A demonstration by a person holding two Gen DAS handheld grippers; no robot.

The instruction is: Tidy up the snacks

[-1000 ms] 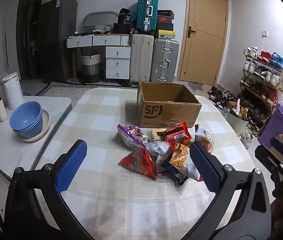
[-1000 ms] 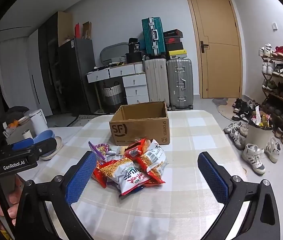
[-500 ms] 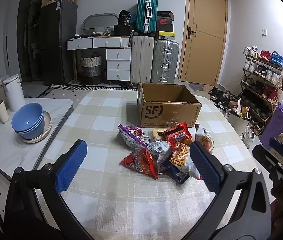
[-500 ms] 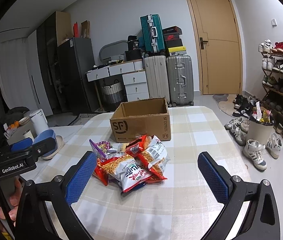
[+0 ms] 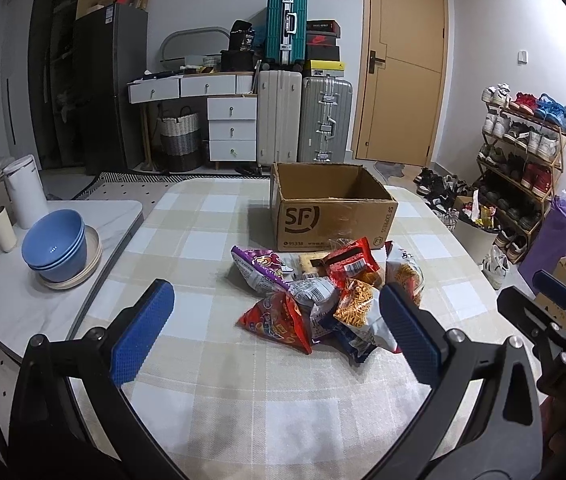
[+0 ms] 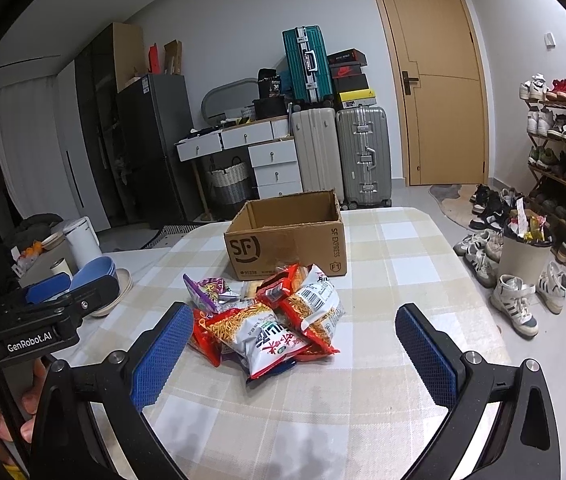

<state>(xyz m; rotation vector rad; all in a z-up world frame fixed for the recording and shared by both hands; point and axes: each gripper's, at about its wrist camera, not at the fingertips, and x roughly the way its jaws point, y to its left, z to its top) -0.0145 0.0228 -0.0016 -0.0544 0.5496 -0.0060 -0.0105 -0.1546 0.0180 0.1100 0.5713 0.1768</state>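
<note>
A pile of snack bags (image 5: 323,296) lies on the checked table (image 5: 203,240), just in front of an open, empty cardboard SF box (image 5: 331,216). The pile also shows in the right wrist view (image 6: 271,320), with the box (image 6: 287,244) behind it. My left gripper (image 5: 275,328) is open and empty, held above the table short of the pile. My right gripper (image 6: 295,352) is open and empty, also short of the pile. The right gripper shows at the right edge of the left wrist view (image 5: 551,312); the left gripper shows at the left of the right wrist view (image 6: 51,300).
A side table at the left holds stacked blue bowls (image 5: 55,248), a white jug (image 5: 25,192) and a cup (image 5: 1,228). A shoe rack (image 5: 523,160), a bin (image 6: 523,256) and loose shoes stand right of the table. Suitcases (image 5: 303,120) and drawers stand behind.
Both grippers have drifted slightly closer to the pile and box. Both stay open; nothing was grasped.
</note>
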